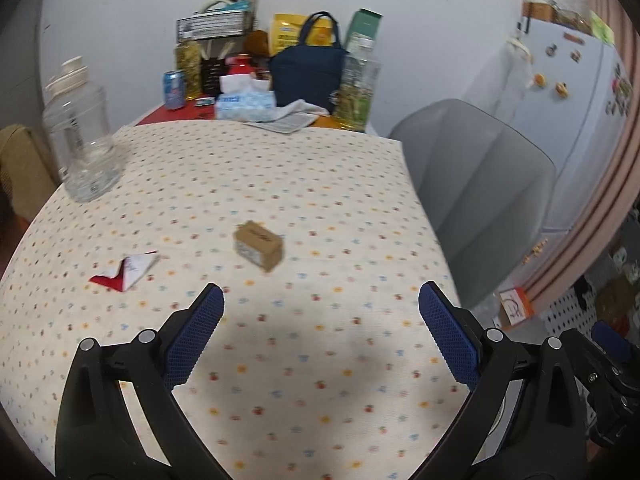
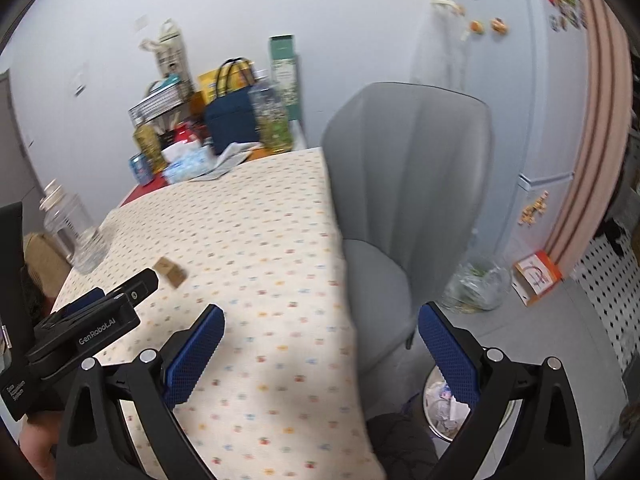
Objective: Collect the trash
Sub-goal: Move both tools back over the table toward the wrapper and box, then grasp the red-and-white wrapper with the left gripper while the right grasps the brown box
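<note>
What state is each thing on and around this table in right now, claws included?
left gripper: open, empty.
right gripper: open, empty.
small cardboard box: closed, on the tablecloth.
red-and-white wrapper: torn, lying flat.
clear plastic bottle: upright, capped, empty.
trash bin: open, paper inside.

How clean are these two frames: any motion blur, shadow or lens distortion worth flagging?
Left wrist view: the small cardboard box and clear bottle are smeared by motion blur; a soft shadow falls on the tablecloth between the open left gripper's fingers; fisheye bows the table edge. Right wrist view: blurrier overall, the grey chair soft-edged, dark vignette corners; the right gripper itself stays sharp.
</note>
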The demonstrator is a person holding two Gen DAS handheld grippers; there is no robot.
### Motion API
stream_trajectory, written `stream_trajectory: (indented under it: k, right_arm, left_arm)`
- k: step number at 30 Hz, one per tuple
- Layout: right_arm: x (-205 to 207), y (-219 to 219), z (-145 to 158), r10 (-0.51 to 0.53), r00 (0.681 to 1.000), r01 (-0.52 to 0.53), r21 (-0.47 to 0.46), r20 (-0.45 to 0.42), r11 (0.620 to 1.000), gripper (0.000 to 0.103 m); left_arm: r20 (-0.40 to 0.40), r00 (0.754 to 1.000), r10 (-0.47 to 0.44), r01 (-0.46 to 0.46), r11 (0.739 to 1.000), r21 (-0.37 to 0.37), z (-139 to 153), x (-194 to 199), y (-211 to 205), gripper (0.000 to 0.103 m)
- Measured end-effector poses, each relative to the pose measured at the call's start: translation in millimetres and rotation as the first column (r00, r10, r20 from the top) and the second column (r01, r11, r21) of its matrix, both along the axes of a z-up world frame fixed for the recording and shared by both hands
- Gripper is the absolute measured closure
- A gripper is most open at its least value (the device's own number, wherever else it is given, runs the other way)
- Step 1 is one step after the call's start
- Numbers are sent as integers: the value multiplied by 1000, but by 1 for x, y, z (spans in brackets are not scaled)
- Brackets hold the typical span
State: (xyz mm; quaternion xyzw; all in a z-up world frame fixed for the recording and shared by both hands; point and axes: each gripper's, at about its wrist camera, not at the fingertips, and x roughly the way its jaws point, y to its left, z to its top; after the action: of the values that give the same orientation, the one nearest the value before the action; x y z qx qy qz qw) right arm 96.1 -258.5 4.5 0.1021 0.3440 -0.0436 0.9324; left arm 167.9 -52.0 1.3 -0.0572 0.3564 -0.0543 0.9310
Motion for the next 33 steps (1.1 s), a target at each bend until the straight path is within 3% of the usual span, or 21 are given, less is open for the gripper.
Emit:
stream_trajectory:
  k: [16, 33]
  right_arm:
    - [31, 103, 7, 187, 982, -187, -43, 0, 981, 8]
    - [76, 150, -12, 261, 964, -264, -82, -51, 961, 8]
  left_arm:
    - [-17, 982, 190, -191, 981, -39, -10, -5, 107, 6]
    - [-101, 942, 321, -329, 942, -68, -49, 15, 171, 6]
